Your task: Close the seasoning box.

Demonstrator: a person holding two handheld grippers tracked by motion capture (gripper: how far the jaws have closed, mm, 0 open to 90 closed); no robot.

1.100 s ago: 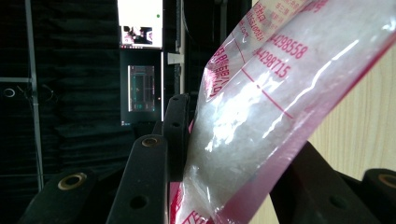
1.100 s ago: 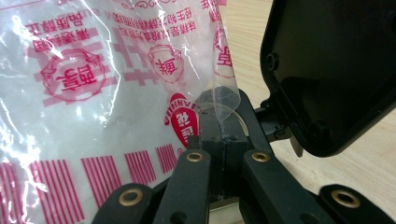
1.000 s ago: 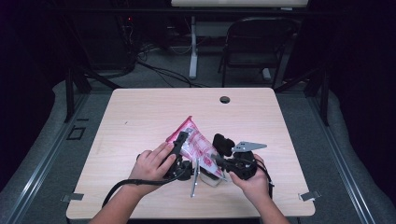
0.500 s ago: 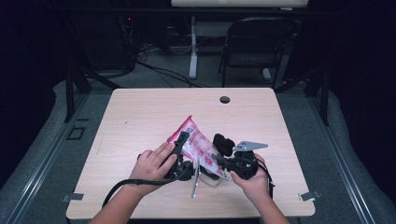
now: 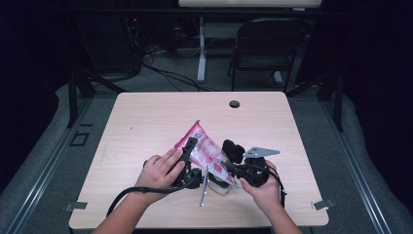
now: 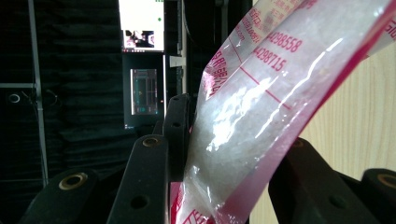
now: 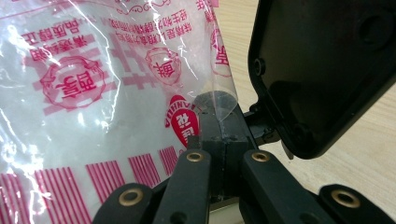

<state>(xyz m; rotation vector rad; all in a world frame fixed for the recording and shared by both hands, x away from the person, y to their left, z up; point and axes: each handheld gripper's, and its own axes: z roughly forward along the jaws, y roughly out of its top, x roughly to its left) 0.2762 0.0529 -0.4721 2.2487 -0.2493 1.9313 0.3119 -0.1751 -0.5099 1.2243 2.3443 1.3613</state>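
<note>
A clear plastic bag [image 5: 207, 151] printed in pink, holding a white filling, lies tilted near the front middle of the wooden surface [image 5: 146, 122], held between both hands. The left tongs [image 6: 224, 154] stand partly open, their jaws clamped on the bag's bulky body. The right tongs [image 7: 223, 133] are closed tight, pinching a thin corner of the bag's film just beside a black plate [image 7: 322, 70].

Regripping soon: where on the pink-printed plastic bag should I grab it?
Take the flat sealed corner of the bag, coming edge-on from the side, as the right gripper does now. Its filled middle bulges between the left gripper's fingers.
</note>
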